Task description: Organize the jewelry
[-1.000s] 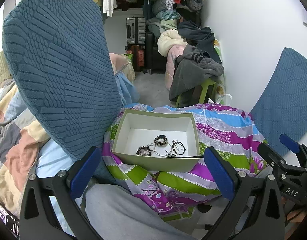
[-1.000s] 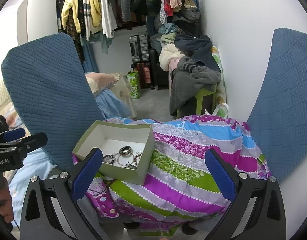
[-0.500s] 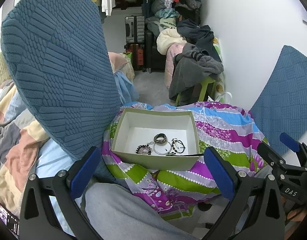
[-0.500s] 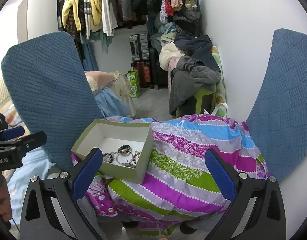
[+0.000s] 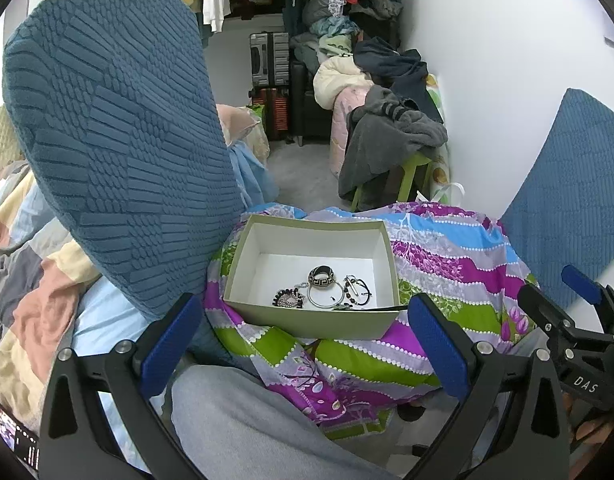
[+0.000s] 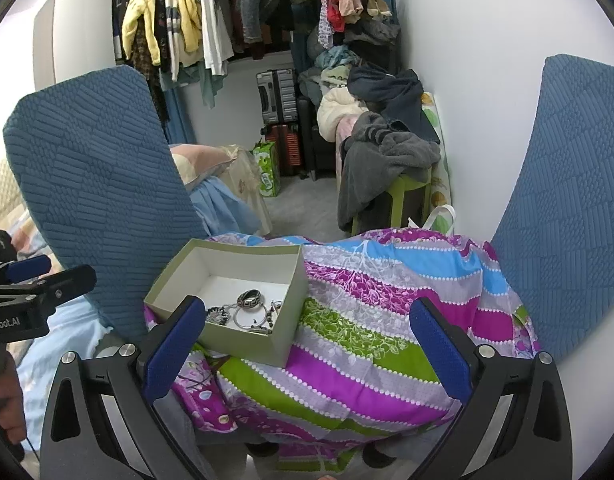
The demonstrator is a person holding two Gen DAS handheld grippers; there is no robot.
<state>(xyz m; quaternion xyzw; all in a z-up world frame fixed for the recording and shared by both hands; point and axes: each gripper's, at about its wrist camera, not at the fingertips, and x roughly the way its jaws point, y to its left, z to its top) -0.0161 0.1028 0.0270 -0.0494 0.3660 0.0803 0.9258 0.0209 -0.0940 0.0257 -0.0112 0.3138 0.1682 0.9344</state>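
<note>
An open olive-green box (image 5: 263, 312) with a white inside sits on a colourful striped quilt (image 5: 447, 256). In it lie a black patterned ring (image 5: 322, 275), a silver hoop (image 5: 325, 298), a dark beaded piece (image 5: 287, 298) and a black-beaded bracelet (image 5: 357, 290). My left gripper (image 5: 305, 340) is open and empty, just in front of the box. My right gripper (image 6: 307, 344) is open and empty, right of the box (image 6: 283, 344), above the quilt (image 6: 387, 320). The jewelry (image 6: 249, 310) shows there too.
A tall blue textured cushion (image 5: 115, 152) stands left of the box, another (image 6: 575, 208) leans on the right wall. Grey-clad leg (image 5: 247, 420) lies below. Clothes pile on a green stool (image 6: 387, 152), suitcases and hanging clothes fill the far end.
Both views have shifted only slightly; the box sits a little lower in the left wrist view. Both grippers stay open and empty.
</note>
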